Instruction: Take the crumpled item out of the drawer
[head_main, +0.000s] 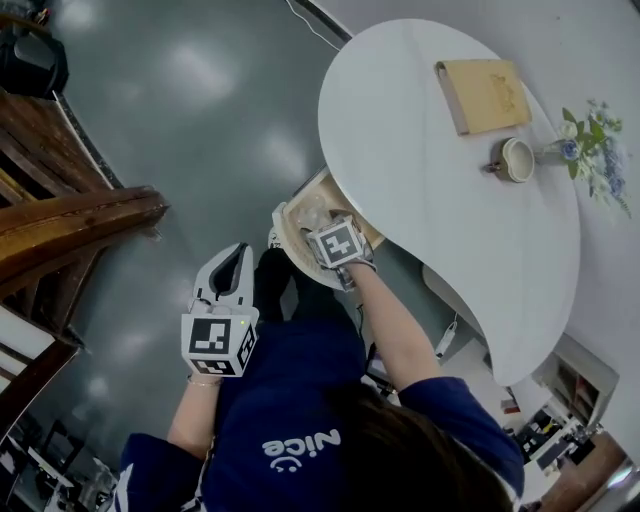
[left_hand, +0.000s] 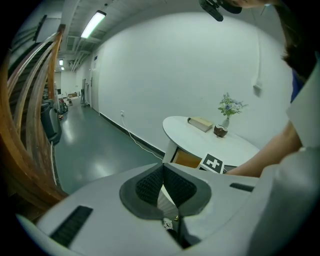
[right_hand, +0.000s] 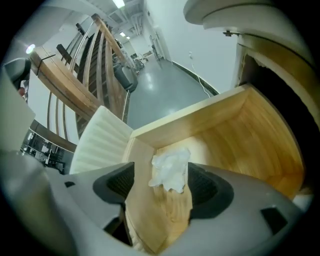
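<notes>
The crumpled item is a wad of white paper (right_hand: 171, 169) lying on the floor of an open wooden drawer (right_hand: 240, 125), near its front left corner. My right gripper (right_hand: 162, 172) points steeply down into the drawer. Its jaws stand wide open with the wad between them, and the pads are not pressing on it. In the head view only its marker cube (head_main: 338, 243) shows, over the drawer (head_main: 300, 212) that juts out from under the white table (head_main: 450, 200). My left gripper (head_main: 238, 256) hangs over the floor left of the drawer, shut and empty, with its pads (left_hand: 150, 182) meeting.
On the table stand a tan book (head_main: 483, 93), a cup (head_main: 516, 159) and a small vase of flowers (head_main: 592, 150). A wooden stair rail (head_main: 80, 215) runs along the left. A white ribbed seat (right_hand: 100, 142) sits just outside the drawer's front.
</notes>
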